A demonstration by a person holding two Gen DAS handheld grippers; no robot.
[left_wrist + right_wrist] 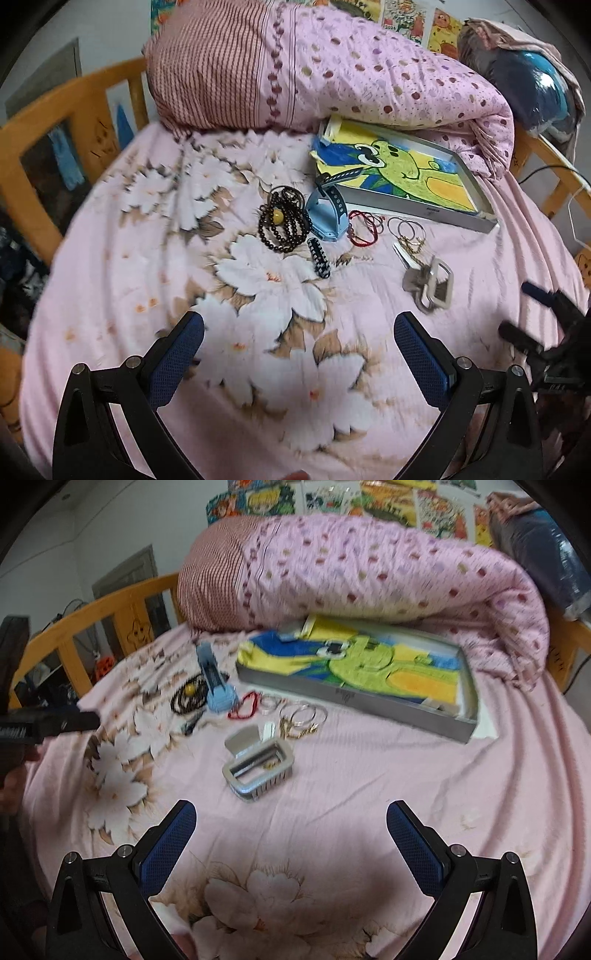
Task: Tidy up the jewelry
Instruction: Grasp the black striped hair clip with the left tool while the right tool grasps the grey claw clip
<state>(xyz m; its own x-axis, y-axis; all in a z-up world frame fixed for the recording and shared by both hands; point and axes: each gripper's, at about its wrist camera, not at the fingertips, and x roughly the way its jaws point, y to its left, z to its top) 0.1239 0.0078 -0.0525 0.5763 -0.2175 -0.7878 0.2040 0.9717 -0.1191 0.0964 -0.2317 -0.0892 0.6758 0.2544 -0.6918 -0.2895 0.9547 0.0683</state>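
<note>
A: Now, status? Both claws?
B: Left gripper (299, 354) and right gripper (291, 834): jaws spread, empty.
A: Targets?
B: Ahead of both: rigid tray (354, 698); blue watch (327, 214), take the strap; bead bracelet (282, 223), slippery, pinch strands; thin hoops (303, 712), fragile.

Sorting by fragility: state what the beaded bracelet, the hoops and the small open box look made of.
Beaded bracelet: dark glossy beads, wood or stone, one yellow bead. Hoops: thin shiny metal wire, probably. Small open box: silvery, metal-looking, ribbed sides.

Wooden bed frame (33, 122), white wall (110, 524), cartoon posters (332, 494).
</note>
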